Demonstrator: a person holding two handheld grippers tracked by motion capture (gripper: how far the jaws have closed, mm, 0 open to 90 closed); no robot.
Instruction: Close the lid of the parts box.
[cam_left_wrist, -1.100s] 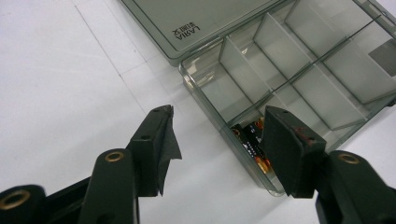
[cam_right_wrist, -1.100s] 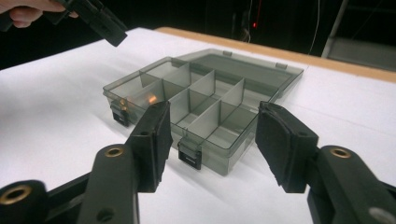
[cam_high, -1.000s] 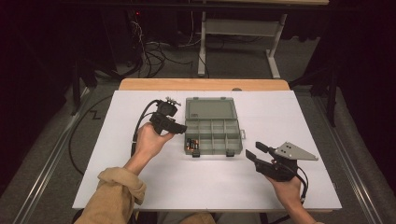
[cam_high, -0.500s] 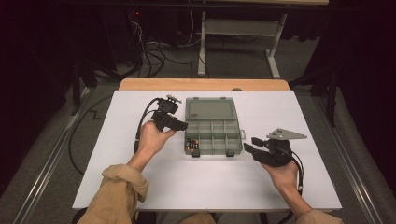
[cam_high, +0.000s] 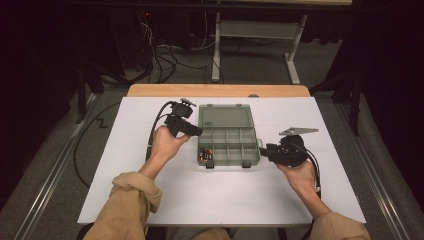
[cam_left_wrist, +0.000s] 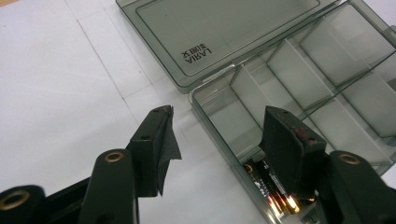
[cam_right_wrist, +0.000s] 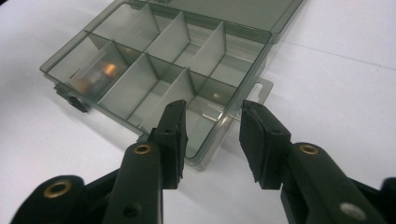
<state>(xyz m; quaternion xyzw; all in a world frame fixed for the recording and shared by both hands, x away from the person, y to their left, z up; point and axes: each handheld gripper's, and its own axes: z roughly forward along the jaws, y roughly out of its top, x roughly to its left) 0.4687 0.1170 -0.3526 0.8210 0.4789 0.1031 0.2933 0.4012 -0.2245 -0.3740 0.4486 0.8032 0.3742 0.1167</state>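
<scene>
At the box's (cam_high: 229, 142) right near corner, your right tool (cam_right_wrist: 212, 135) has been narrowing, empty; left tool (cam_left_wrist: 217, 140) spread. Thin plastic, probably slippery: pinch the rim.

The right gripper (cam_high: 266, 151) has moved from near the surface's right edge leftward to the open organizer box (cam_high: 228, 134), its tips now at the box's right side. Its jaws have been closing, with the box's near right corner between them.

Black two-jaw tools (cam_high: 196, 131), brass rivets, tan rolled sleeves (cam_high: 131, 196).
</scene>
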